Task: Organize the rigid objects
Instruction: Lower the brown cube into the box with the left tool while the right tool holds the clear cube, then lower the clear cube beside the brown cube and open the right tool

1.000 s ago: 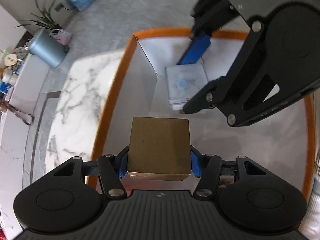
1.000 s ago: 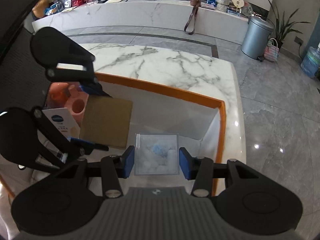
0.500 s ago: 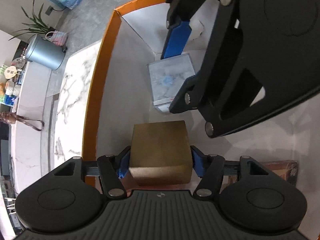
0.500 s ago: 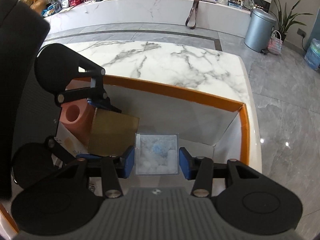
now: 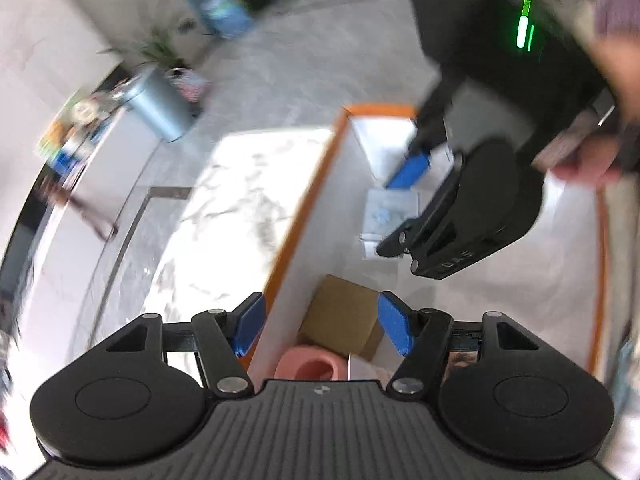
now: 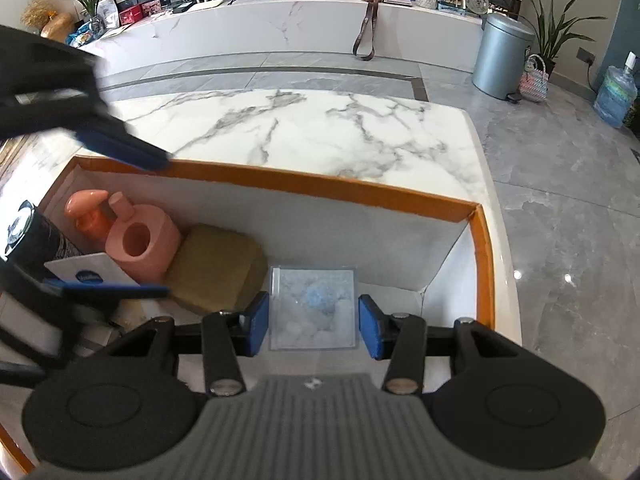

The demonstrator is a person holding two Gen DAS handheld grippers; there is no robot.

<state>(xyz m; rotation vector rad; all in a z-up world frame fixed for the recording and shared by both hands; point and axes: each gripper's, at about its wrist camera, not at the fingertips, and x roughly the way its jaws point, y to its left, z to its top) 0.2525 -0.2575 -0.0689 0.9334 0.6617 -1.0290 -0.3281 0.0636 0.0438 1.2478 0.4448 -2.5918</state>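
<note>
An orange-rimmed white box (image 6: 344, 188) sits on the marble table. A gold-brown box (image 6: 214, 274) lies inside it beside a pink dispenser (image 6: 140, 240); both also show in the left wrist view, the gold-brown box (image 5: 344, 316) and the dispenser (image 5: 310, 366). My left gripper (image 5: 324, 326) is open and empty above the gold box, apart from it. A clear square case (image 6: 313, 306) with blue-white contents rests on the box floor between the pads of my right gripper (image 6: 313, 326), which stand slightly off its sides. The case also shows in the left wrist view (image 5: 386, 210).
A white Vaseline carton (image 6: 90, 276) and a dark can (image 6: 36, 236) fill the box's left end. The marble table (image 6: 320, 128) extends beyond the box. A grey bin (image 6: 500, 58) and water bottle (image 6: 614, 94) stand on the floor.
My left gripper opened, released the gold-brown box into the white box beside the pink dispenser, and lifted away. My right gripper's pads opened slightly off the clear case.
</note>
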